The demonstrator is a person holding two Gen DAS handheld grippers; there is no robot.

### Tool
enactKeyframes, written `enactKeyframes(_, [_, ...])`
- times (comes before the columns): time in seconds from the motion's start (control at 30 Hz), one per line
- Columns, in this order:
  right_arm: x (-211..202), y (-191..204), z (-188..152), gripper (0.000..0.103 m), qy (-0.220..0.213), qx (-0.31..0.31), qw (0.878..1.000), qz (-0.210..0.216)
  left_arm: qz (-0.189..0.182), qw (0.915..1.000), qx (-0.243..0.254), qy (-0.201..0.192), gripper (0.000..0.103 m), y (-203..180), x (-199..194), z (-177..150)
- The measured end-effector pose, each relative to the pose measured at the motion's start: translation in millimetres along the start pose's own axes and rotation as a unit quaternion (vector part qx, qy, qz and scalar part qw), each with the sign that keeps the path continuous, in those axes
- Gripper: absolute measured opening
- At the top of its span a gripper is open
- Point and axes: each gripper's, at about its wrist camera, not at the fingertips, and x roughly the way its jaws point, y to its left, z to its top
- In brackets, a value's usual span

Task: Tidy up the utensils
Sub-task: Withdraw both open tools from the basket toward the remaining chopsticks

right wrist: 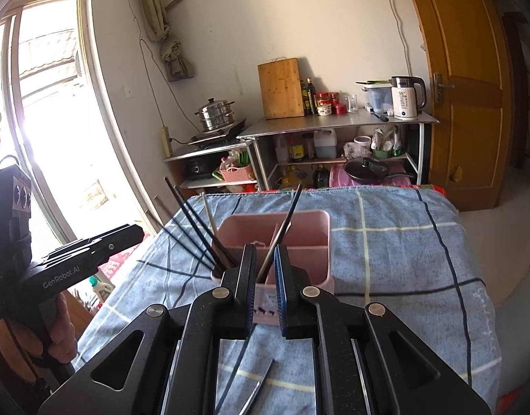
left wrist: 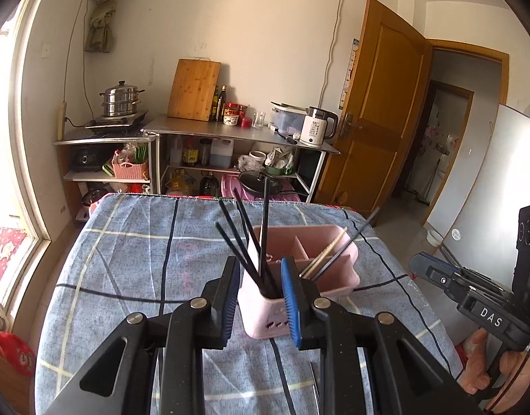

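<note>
1. Left wrist view, far left: a bright window fills the edge of the frame.
2. Upper left of centre: a steel steamer sits on a hob on a low shelf.
3. Upper centre: a wooden cutting board leans on the wall above a metal counter; a white kettle stands at the counter's right end.
4. Centre: a pink caddy stands on a table under a blue checked cloth.
5. Black chopsticks stand fanned out in the caddy's near left compartment; lighter ones lean in the right compartment.
6. Lower centre: the left gripper has its jaws parted, one on each side of the caddy's near corner. The pads press on nothing.
7. Upper right: a wooden door stands open.
8. Lower right: the right gripper shows from the side, with a hand on its handle.
9. Right wrist view, left edge: the left gripper is seen side-on, held by a hand.
10. Centre: the right gripper shows a narrow gap between its pads. A dark chopstick rises through that gap from the caddy; whether a pad touches it I cannot tell.
11. Bottom centre: a loose chopstick lies on the cloth between the gripper's arms.
</note>
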Motion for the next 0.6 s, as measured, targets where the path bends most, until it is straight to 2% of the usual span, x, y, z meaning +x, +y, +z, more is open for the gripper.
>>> enactKeyframes(0.33, [-39,-3,-44,0.011,0.002,0.011,1.000,-0.005,-0.011,0.9999,-0.004,0.001,0.024,-12,-38,-55])
enactKeyframes(0.6, [-52,-2,-80,0.011,0.021,0.004,1.000,-0.011,-0.020,0.9997,0.000,0.011,0.024,-24,-54,-94])
